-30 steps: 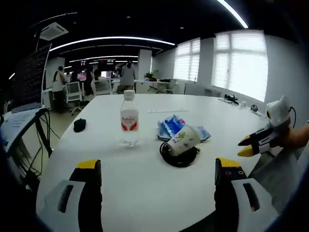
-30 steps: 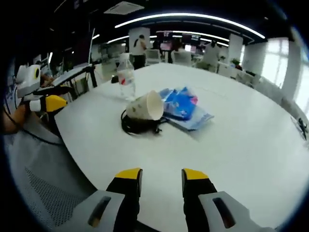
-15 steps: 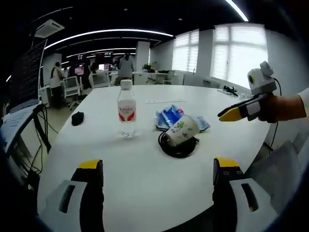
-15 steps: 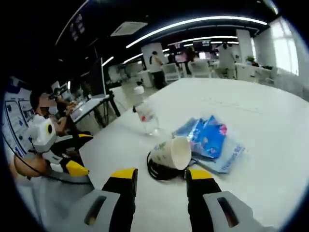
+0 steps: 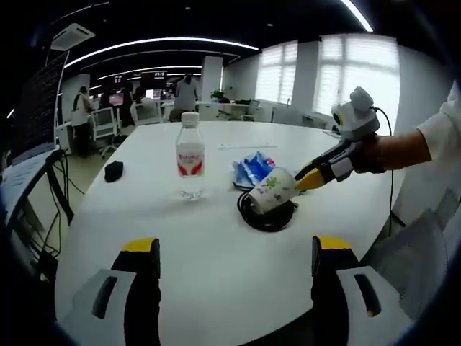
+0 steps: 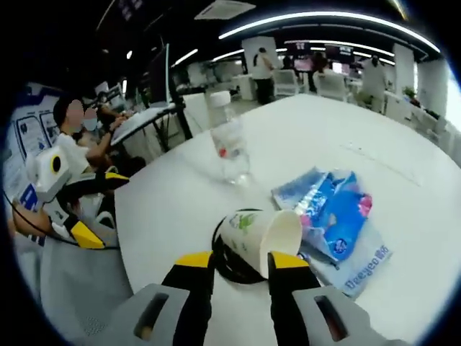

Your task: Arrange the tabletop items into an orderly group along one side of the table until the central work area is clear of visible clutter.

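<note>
Paper cup (image 6: 261, 234) lies on side atop coiled black cable (image 5: 265, 216), mouth toward right gripper (image 6: 241, 261), its jaws parted just before rim. Left gripper (image 5: 234, 254) wide open. Water bottle (image 5: 190, 156) upright beyond cup; left gripper view adds black mouse (image 5: 113, 171).

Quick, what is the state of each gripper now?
Left gripper: open, holding nothing.
Right gripper: open, jaws near the tipped paper cup, holding nothing.
</note>
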{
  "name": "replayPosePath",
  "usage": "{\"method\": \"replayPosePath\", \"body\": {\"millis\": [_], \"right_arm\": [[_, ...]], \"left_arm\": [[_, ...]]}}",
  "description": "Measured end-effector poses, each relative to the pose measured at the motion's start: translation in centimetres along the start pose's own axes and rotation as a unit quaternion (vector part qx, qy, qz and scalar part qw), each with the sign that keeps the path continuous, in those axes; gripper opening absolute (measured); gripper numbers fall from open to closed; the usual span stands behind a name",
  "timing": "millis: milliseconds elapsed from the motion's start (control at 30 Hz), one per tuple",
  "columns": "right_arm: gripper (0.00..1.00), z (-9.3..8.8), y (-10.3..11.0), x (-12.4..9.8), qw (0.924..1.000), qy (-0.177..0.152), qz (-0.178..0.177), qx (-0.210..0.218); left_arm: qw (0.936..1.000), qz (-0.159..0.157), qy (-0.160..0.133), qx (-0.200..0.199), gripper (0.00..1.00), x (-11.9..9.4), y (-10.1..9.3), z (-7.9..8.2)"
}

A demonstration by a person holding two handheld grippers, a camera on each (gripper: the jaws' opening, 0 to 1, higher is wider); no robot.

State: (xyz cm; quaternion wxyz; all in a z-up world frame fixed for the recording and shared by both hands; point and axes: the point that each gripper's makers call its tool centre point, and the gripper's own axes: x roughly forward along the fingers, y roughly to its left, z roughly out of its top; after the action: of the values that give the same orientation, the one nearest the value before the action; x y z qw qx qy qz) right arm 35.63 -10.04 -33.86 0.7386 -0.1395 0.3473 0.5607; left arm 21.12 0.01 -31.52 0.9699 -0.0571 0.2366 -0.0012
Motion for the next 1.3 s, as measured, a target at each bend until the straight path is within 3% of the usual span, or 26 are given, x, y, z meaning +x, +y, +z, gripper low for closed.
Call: {"method": "replayPosePath", "body": {"millis": [100, 200, 367, 500, 633, 867, 967, 1100, 1267, 1300], "right_arm": [[0.17, 0.6, 0.6, 0.2, 0.9998, -0.006, 0.013, 0.015], [0.00, 1.4, 1.2, 0.6, 0.9992, -0.012, 0.036, 0.007], [0.00, 2.0, 1.6, 0.4, 0.9982, -0.026, 0.053, 0.004], [0.00, 3.3, 1.7, -0.7, 0.9964, -0.021, 0.059, -0.058], [0.00, 4.6, 0.9, -0.4, 0.9906, -0.006, 0.066, -0.119], [0.00, 8.2, 2.2, 1.2, 0.9760, 0.004, 0.085, -0.200], [0.00, 9.1, 2.6, 2.6, 0.9639, 0.013, 0.096, -0.248], [0.00, 9.3, 2.8, 3.7, 0.9575, 0.032, 0.101, -0.268], [0.00, 9.2, 2.0, 4.9, 0.9324, 0.070, 0.111, -0.337], [0.00, 9.1, 1.8, 5.2, 0.9303, 0.072, 0.113, -0.342]], "left_arm": [[1.0000, -0.002, 0.000, 0.004, 0.87, 0.1, 0.2, 0.0], [1.0000, -0.001, 0.004, -0.001, 0.87, 0.0, 0.4, -0.1], [1.0000, -0.008, 0.001, 0.002, 0.83, -0.1, -0.2, 0.1], [0.9998, -0.019, 0.004, 0.006, 0.82, -0.2, -0.7, 0.1], [0.9998, -0.019, -0.004, 0.004, 0.82, -0.4, -0.9, 0.6], [0.9998, -0.018, -0.004, 0.007, 0.82, -0.6, -1.0, 0.6], [0.9998, -0.017, 0.000, 0.008, 0.82, -0.6, -0.9, 0.5], [0.9999, -0.013, -0.001, 0.010, 0.82, -0.8, -0.8, 0.6], [0.9999, -0.013, 0.000, 0.011, 0.81, -0.7, -0.7, 0.6], [0.9999, -0.013, 0.001, 0.011, 0.81, -0.7, -0.7, 0.6]]}}
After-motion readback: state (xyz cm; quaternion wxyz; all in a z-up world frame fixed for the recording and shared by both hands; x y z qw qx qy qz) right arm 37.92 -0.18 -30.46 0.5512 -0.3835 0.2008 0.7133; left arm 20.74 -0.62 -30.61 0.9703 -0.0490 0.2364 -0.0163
